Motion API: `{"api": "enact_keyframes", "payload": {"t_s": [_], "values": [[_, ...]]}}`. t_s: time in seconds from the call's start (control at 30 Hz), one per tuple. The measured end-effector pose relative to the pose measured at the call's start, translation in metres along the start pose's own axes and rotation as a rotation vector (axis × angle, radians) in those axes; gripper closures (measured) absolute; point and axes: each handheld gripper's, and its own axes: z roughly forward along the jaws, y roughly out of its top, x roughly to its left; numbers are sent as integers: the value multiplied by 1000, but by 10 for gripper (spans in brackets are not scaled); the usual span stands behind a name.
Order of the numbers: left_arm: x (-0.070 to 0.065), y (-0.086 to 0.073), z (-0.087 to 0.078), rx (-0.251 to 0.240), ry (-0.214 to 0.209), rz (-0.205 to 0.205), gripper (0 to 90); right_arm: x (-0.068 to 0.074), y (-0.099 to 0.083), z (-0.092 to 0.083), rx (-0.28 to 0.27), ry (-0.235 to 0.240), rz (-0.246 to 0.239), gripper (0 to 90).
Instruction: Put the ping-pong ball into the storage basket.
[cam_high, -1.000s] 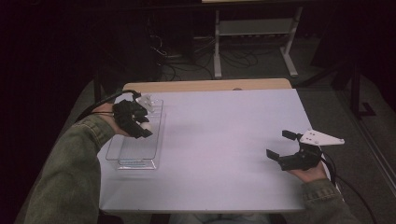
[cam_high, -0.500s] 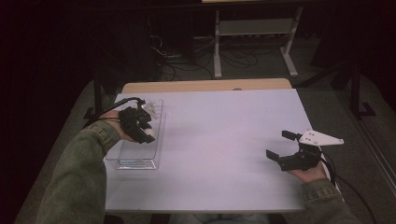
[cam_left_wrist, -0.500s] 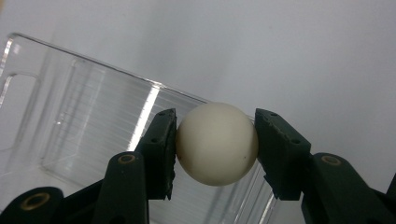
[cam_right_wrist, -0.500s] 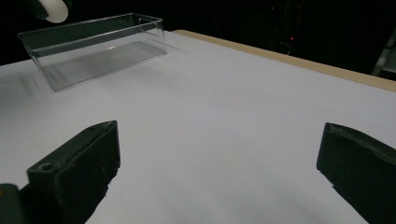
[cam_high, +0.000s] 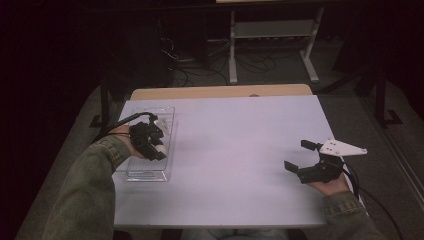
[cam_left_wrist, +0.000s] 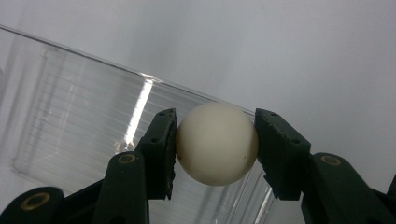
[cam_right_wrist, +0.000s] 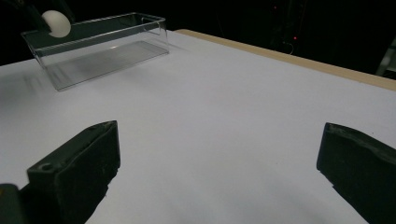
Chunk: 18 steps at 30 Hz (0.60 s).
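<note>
Lowered since the earlier frame, the left tongs (cam_left_wrist: 215, 140) now hang over the clear plastic box (cam_high: 150, 172) at the left of the white worktop (cam_high: 235, 155), both pads pressed on a white ball (cam_left_wrist: 217, 143) above its rim. Well apart at the right, the right tongs (cam_high: 301, 159) rest with jaws spread wide, nothing between them.

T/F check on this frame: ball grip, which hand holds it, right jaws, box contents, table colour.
1. The left gripper is clamped on a small white ball. True.
2. The right gripper also holds a ball. False: its jaws stand wide apart with nothing between them.
3. The ball is over the clear plastic rectangular box. True.
4. The box stands at the table's right side. False: it is at the left.
5. The table top is black. False: it is white.
</note>
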Motion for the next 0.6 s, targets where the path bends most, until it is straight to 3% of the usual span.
{"api": "enact_keyframes", "payload": {"t_s": [0.6], "values": [[7, -17, 23, 29, -16, -38, 503, 0, 0, 0, -4, -1, 1, 0]]}}
